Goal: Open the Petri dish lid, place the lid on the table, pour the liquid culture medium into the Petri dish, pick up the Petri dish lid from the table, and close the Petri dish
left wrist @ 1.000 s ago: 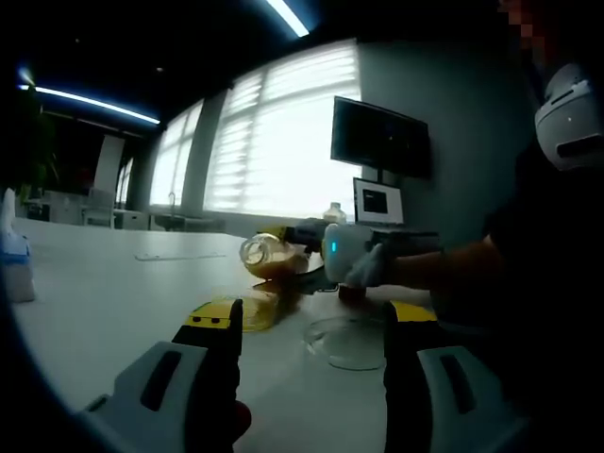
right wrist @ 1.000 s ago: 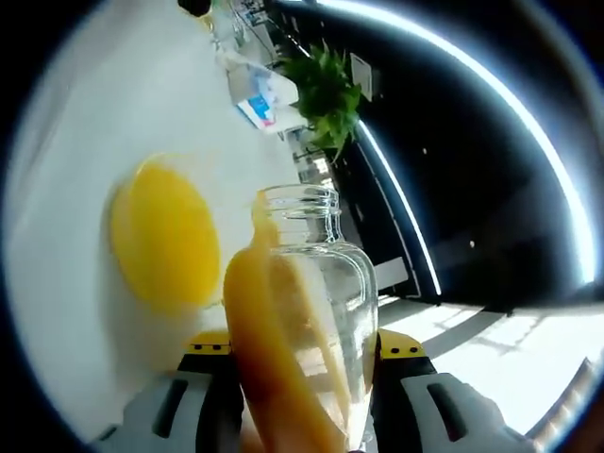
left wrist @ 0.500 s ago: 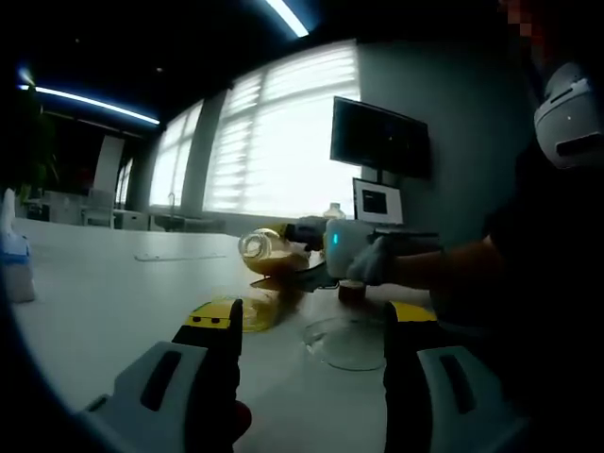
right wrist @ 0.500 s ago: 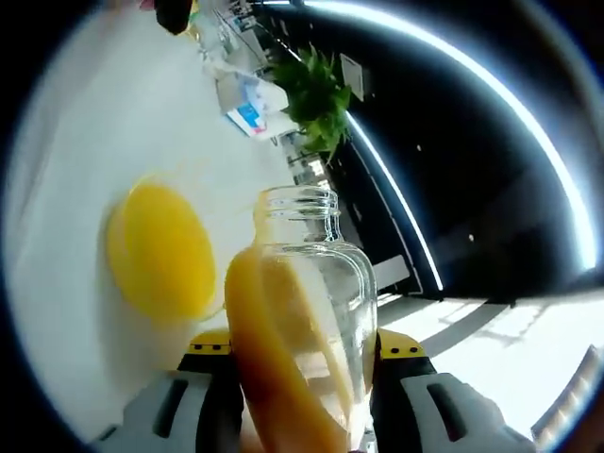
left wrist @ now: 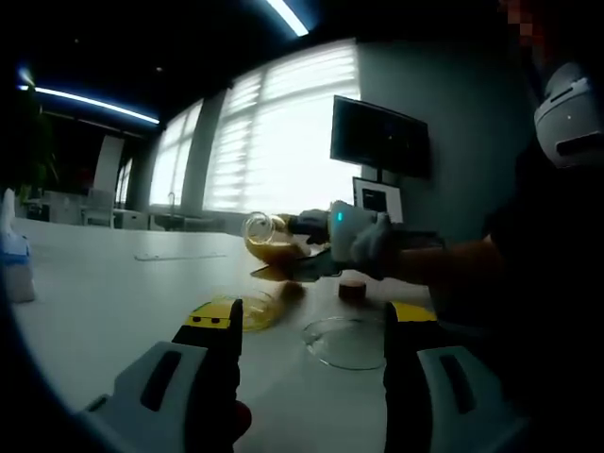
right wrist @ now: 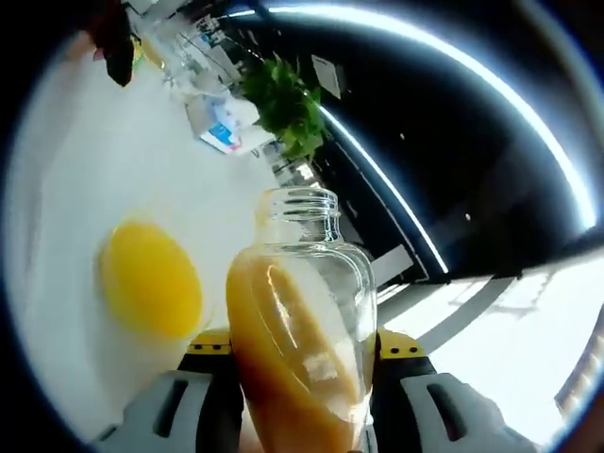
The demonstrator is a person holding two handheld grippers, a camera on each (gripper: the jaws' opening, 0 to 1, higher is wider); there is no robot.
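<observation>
In the left gripper view, the Petri dish (left wrist: 251, 310) holds yellow medium on the white table (left wrist: 104, 293). Its clear lid (left wrist: 350, 342) lies flat to the right of it. My left gripper (left wrist: 311, 326) stands open and empty just before both. Above the dish, my right gripper (left wrist: 332, 234) is shut on a glass bottle (left wrist: 268, 242) of amber medium, mouth pointing left and slightly up. In the right gripper view, the bottle (right wrist: 297, 321) sits between the jaws of my right gripper (right wrist: 302, 351), and the yellow-filled dish (right wrist: 151, 279) lies below and to the left.
A small brown bottle cap (left wrist: 351, 290) rests on the table behind the lid. A blue-and-white pack (left wrist: 11, 257) stands at the far left, seen as the pack (right wrist: 226, 133) near a green plant (right wrist: 283, 102). A monitor (left wrist: 379, 138) hangs at the back.
My right gripper has lifted the bottle and tipped it back towards upright, away from the dish. The liquid has settled back in the bottle. The left gripper has not moved.
</observation>
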